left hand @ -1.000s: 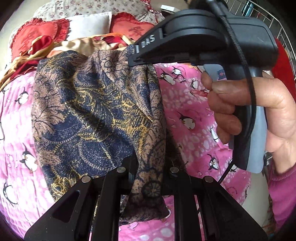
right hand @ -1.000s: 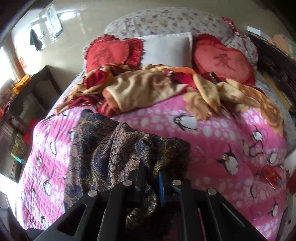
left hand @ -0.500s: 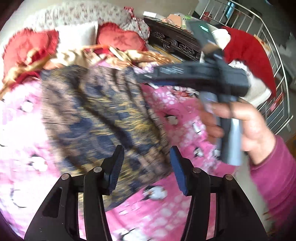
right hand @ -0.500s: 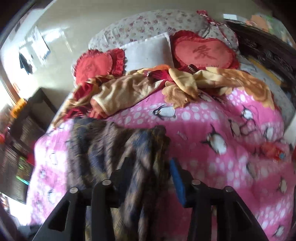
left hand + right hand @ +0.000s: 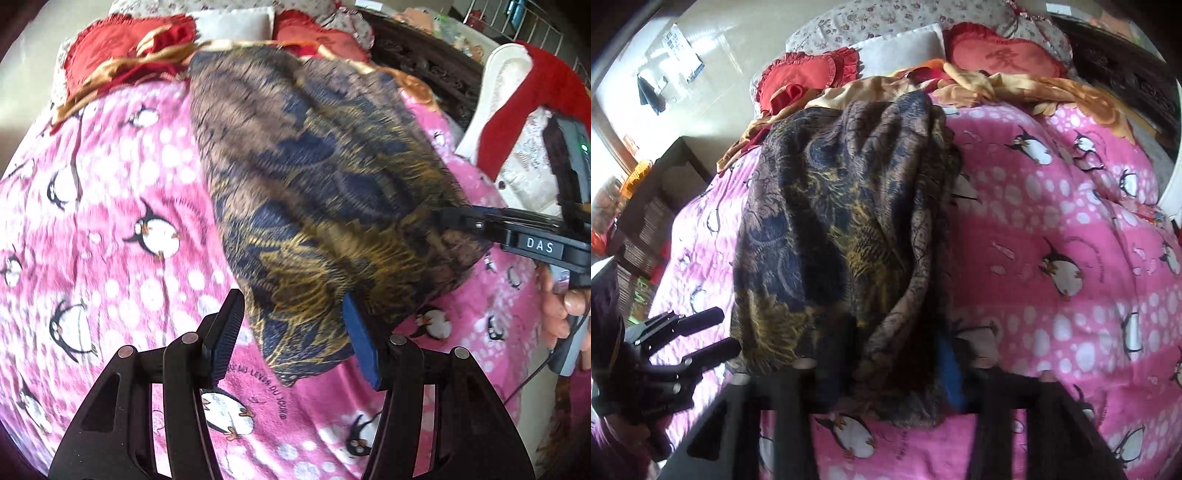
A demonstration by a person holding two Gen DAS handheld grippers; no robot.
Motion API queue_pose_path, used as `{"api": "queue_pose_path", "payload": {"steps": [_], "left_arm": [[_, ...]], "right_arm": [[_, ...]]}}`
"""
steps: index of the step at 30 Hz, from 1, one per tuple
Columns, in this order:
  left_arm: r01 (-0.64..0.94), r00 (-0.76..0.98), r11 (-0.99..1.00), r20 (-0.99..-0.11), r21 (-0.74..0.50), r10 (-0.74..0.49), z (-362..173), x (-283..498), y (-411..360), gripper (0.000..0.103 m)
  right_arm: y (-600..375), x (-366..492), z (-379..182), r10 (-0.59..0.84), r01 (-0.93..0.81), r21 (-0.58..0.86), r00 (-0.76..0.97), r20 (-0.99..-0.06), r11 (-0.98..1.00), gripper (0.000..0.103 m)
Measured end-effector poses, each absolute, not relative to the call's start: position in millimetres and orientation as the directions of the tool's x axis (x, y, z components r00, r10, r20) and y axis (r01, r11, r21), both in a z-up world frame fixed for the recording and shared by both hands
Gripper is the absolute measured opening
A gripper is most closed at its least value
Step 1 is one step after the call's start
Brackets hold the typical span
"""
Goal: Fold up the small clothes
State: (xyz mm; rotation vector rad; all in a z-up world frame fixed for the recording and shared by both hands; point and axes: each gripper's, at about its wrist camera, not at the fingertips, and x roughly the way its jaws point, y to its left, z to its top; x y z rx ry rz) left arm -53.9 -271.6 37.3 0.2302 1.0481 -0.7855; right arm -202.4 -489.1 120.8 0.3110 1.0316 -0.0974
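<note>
- A patterned garment point(image 5: 325, 192), brown, navy and gold, lies across a pink penguin blanket point(image 5: 110, 229) on a bed, stretching from the centre of the left wrist view up toward twelve o'clock.
- Left gripper point(image 5: 291, 339), at six o'clock in its own view: its jaws stand apart, having just been opening. The near corner of the cloth lies loosely between them, and the pads do not press on it.
- Right gripper point(image 5: 454, 218), entering the left view from three o'clock, meets the cloth's right edge. Its jaws have just been closing. In its own view the cloth drapes over the fingers, so whether it pinches the fabric cannot be told.
- The garment looks doubled over and bunched rather than neatly squared, so the fold seems partway done.
- Likely left: smoothing, one more fold, and setting it aside.
- Red heart cushions point(image 5: 809, 74) and a rumpled gold cloth point(image 5: 997, 83) sit at twelve o'clock, untouched.
</note>
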Motion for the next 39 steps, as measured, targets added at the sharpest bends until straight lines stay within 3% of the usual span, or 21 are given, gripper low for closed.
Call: {"api": "queue_pose_path", "payload": {"steps": [3, 7, 12, 18, 20, 21, 30, 32, 33, 34, 35, 39], "left_arm": [[0.662, 0.237, 0.72, -0.852, -0.21, -0.467, 26.5, -53.0, -272.1, 0.055], [0.655, 0.241, 0.727, -0.854, -0.208, -0.462, 24.6, -56.5, -271.3, 0.055], [0.658, 0.251, 0.726, -0.852, -0.197, -0.459, 26.9, -60.3, -276.3, 0.055], [0.649, 0.252, 0.733, -0.852, -0.202, -0.458, 26.0, -62.8, -287.2, 0.055], [0.65, 0.251, 0.732, -0.853, -0.203, -0.459, 26.1, -63.5, -287.9, 0.055], [0.655, 0.25, 0.729, -0.852, -0.2, -0.459, 26.0, -64.1, -288.8, 0.055], [0.658, 0.254, 0.722, -0.84, -0.213, -0.479, 26.7, -64.3, -288.8, 0.055], [0.657, 0.27, 0.723, -0.829, -0.213, -0.49, 33.0, -62.1, -287.6, 0.055], [0.658, 0.274, 0.722, -0.825, -0.215, -0.495, 35.6, -61.0, -288.6, 0.055], [0.659, 0.274, 0.72, -0.823, -0.215, -0.497, 36.8, -59.9, -289.8, 0.055], [0.66, 0.275, 0.72, -0.823, -0.214, -0.497, 37.1, -58.8, -291.5, 0.055], [0.659, 0.266, 0.722, -0.833, -0.21, -0.485, 32.8, -55.1, -300.2, 0.055]], "right_arm": [[-495.3, -206.6, 106.1, -0.018, 0.253, 0.118, 0.478, -0.878, 0.96, 0.031], [-511.7, -216.0, 98.7, 0.015, 0.292, 0.177, 0.483, -0.875, 0.94, 0.031], [-510.3, -223.8, 134.8, 0.028, 0.288, 0.246, 0.597, -0.802, 0.925, 0.031], [-484.7, -188.5, 131.0, 0.018, 0.207, 0.164, 0.566, -0.824, 0.964, 0.031], [-485.2, -181.8, 121.0, 0.014, 0.207, 0.15, 0.542, -0.84, 0.967, 0.025], [-487.1, -180.6, 120.1, 0.005, 0.216, 0.146, 0.545, -0.839, 0.965, 0.007], [-516.3, -187.4, 116.9, 0.055, 0.265, 0.245, 0.567, -0.822, 0.933, 0.006], [-524.0, -185.1, 136.5, 0.045, 0.284, 0.281, 0.626, -0.778, 0.917, 0.01], [-526.9, -182.1, 144.7, 0.028, 0.292, 0.284, 0.651, -0.758, 0.913, 0.021], [-530.2, -175.4, 153.9, 0.003, 0.304, 0.284, 0.677, -0.736, 0.909, 0.04], [-532.8, -165.9, 160.5, -0.012, 0.315, 0.289, 0.694, -0.72, 0.904, 0.046], [-539.1, -112.5, 161.0, -0.017, 0.343, 0.293, 0.675, -0.738, 0.893, 0.048]]}}
